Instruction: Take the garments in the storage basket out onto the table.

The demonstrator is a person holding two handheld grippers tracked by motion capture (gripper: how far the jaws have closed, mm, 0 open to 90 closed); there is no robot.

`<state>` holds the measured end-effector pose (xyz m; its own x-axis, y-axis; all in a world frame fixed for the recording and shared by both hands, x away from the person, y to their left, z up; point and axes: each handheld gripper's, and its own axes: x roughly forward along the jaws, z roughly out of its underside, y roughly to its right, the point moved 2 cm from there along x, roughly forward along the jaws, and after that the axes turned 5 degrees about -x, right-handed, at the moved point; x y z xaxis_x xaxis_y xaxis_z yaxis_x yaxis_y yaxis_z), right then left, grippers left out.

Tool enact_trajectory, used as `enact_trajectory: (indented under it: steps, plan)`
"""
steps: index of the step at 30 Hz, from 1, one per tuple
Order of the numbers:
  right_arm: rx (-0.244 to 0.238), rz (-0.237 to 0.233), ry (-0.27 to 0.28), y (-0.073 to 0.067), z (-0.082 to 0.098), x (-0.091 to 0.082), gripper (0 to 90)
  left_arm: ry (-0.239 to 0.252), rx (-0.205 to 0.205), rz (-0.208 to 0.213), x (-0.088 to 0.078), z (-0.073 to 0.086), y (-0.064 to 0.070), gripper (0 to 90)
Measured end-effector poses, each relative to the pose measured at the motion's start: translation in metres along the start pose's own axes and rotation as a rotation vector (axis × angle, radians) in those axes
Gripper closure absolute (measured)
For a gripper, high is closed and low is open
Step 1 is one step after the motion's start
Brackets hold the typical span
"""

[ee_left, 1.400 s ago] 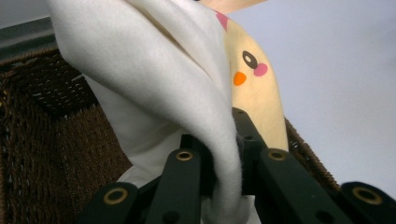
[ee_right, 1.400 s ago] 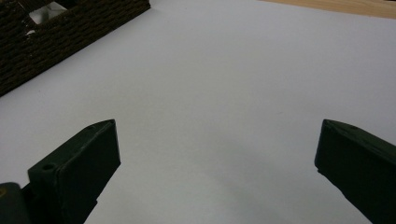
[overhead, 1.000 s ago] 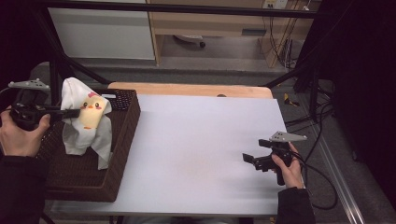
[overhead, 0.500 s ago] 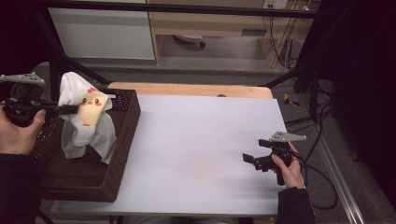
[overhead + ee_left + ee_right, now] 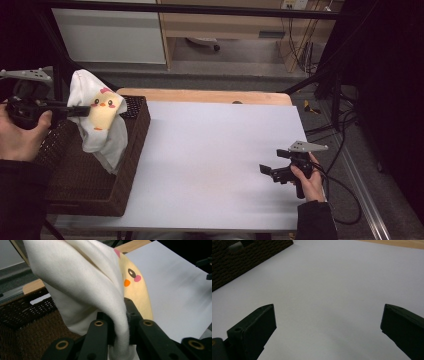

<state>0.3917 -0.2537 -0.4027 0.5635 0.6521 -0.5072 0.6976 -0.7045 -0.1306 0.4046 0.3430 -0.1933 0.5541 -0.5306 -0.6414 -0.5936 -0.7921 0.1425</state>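
A white cloth (image 5: 102,135) printed with a yellow chick hangs over the dark wicker basket (image 5: 85,187) at the table's left. My left gripper (image 5: 82,111) is shut on the cloth's upper edge and holds it up, with the lower end draping toward the basket's inner wall. In the left gripper view the cloth (image 5: 75,285) is pinched between the jaws of my left gripper (image 5: 122,315), with the basket (image 5: 27,312) below. My right gripper (image 5: 266,171) rests low over the white table (image 5: 210,145) at the front right. It stands open (image 5: 328,322) with nothing between its jaws.
A wooden strip (image 5: 210,96) runs along the table's far edge. Cables (image 5: 345,150) trail over the floor at the right. A black frame bar (image 5: 200,9) crosses the back, with a white cabinet (image 5: 110,35) behind it. The basket's corner (image 5: 249,255) lies ahead of the right gripper.
My left gripper has risen and drifted slightly left, lifting the cloth higher over the basket. The right gripper has kept still.
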Motion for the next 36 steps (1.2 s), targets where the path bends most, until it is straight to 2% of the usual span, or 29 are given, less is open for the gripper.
enact_trajectory:
  steps: [17, 26, 36]
  plan:
    - [-0.003, -0.002, -0.001, 0.0, 0.0, 0.0, 0.7, 0.011, 0.038, 0.039, 0.002, -0.026, 0.023, 82.2]
    - [-0.003, -0.003, -0.003, 0.0, 0.0, 0.0, 0.7, 0.004, 0.064, 0.073, 0.011, -0.041, 0.04, 82.3]
    - [-0.003, -0.005, -0.002, 0.0, 0.0, 0.0, 0.7, 0.01, 0.083, 0.09, 0.016, -0.055, 0.054, 82.3]
